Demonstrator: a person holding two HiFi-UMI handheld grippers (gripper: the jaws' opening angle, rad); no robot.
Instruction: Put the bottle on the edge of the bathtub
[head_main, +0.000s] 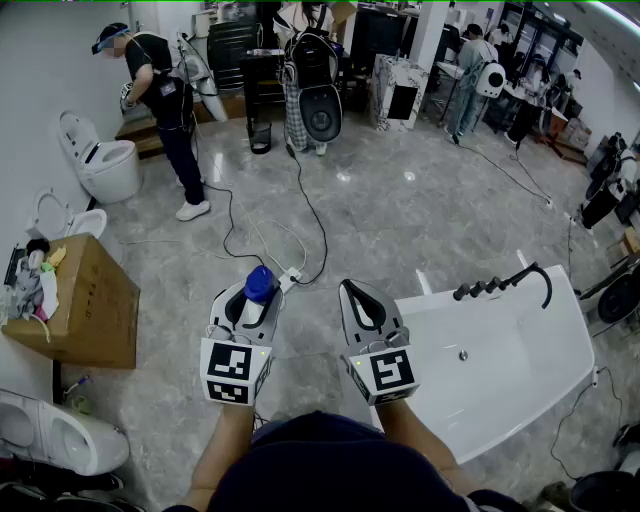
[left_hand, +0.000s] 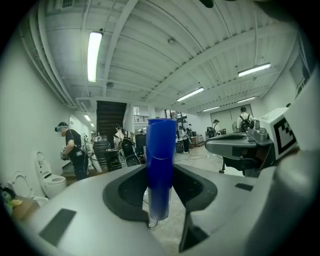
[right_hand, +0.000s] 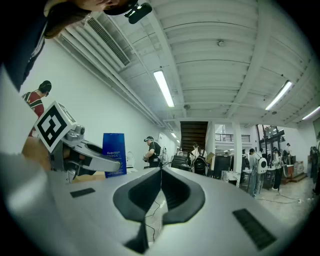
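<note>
One blue bottle (head_main: 259, 285) is clamped between the left gripper's (head_main: 250, 298) fingers (left_hand: 125, 192) and held up over the grey floor (head_main: 380, 210). The fingers are part-way open and press on both sides of the bottle, which stands across them with its top sticking out above. The right gripper (head_main: 349, 289) is just beside the left one, with its fingers (right_hand: 182, 192) fully together and nothing between them. The white bathtub (head_main: 560, 310) is to the right of the right gripper, apart from the bottle. A black faucet (head_main: 505, 283) is on the tub's far rim. A cardboard box (head_main: 95, 305) is at the far left.
</note>
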